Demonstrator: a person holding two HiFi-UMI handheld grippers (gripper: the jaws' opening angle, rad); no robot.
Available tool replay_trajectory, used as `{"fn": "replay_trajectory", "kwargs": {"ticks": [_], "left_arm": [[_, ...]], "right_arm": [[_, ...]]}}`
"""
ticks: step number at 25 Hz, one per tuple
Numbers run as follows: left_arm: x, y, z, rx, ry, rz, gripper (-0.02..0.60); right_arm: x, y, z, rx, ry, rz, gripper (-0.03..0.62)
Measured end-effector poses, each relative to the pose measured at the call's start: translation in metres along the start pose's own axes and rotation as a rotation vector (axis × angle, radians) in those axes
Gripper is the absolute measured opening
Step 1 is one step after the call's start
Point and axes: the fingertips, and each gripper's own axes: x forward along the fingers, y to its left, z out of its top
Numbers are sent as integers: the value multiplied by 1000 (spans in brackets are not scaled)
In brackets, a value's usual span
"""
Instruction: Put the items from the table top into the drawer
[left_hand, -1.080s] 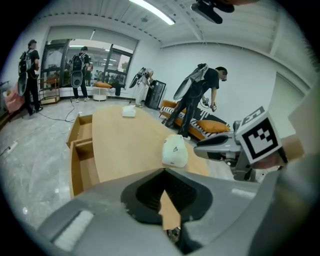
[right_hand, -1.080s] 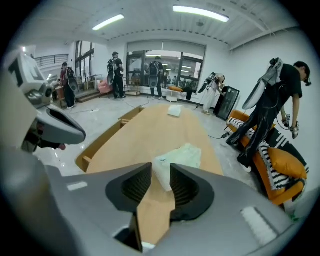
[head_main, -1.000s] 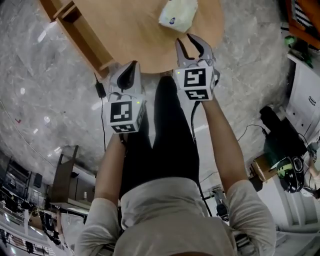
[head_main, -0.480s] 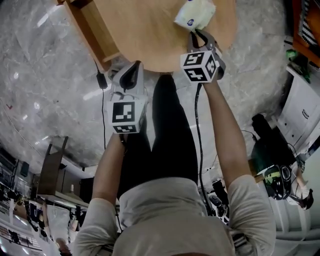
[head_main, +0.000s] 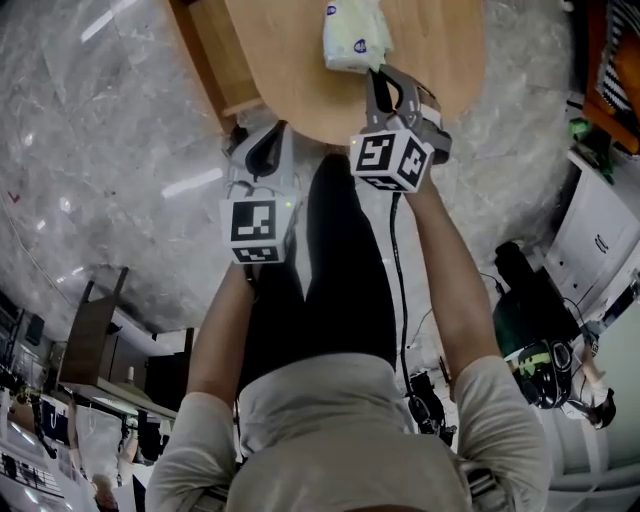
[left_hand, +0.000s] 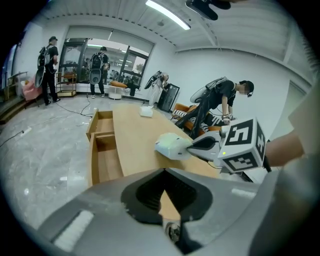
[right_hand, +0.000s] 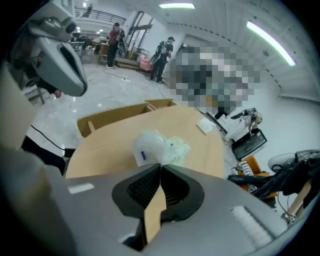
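A white tissue packet (head_main: 355, 35) (left_hand: 172, 146) (right_hand: 160, 147) lies on the wooden table (head_main: 300, 80) near its rounded front edge. My right gripper (head_main: 385, 72) (right_hand: 160, 165) reaches over that edge, its jaws drawn together on the packet's near edge. My left gripper (head_main: 265, 135) (left_hand: 164, 171) hangs shut and empty just off the table's front left corner, beside the open drawer (head_main: 215, 50) (left_hand: 102, 155). The drawer shows nothing inside in the left gripper view.
A second open drawer (left_hand: 102, 122) sits farther along the table's side. A small white item (left_hand: 146, 111) (right_hand: 206, 126) lies at the table's far end. People (left_hand: 48, 70) stand in the background, and a laptop (right_hand: 252, 142) sits beyond the table.
My right gripper has moved forward onto the table, rolled, and closed its open jaws at the packet's edge. My left gripper has drifted a little toward the table corner.
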Motion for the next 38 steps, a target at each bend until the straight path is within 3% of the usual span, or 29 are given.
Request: {"fn": "replay_trajectory", "kwargs": {"ticks": [8, 15, 22, 29, 38], "left_arm": [[-29, 38, -12, -63, -19, 58, 20], [-64, 95, -21, -106, -37, 105, 20], [-57, 98, -16, -122, -35, 136, 20], [-81, 140, -36, -153, -26, 147, 20], [-71, 161, -32, -170, -13, 143, 20]], "right_arm": [[-7, 41, 88, -115, -148, 50, 11], [-1, 98, 154, -200, -190, 112, 10], [11, 106, 145, -273, -153, 140, 11], [32, 156, 160, -368, -54, 153, 11], [60, 180, 138, -359, 100, 195, 11]]}}
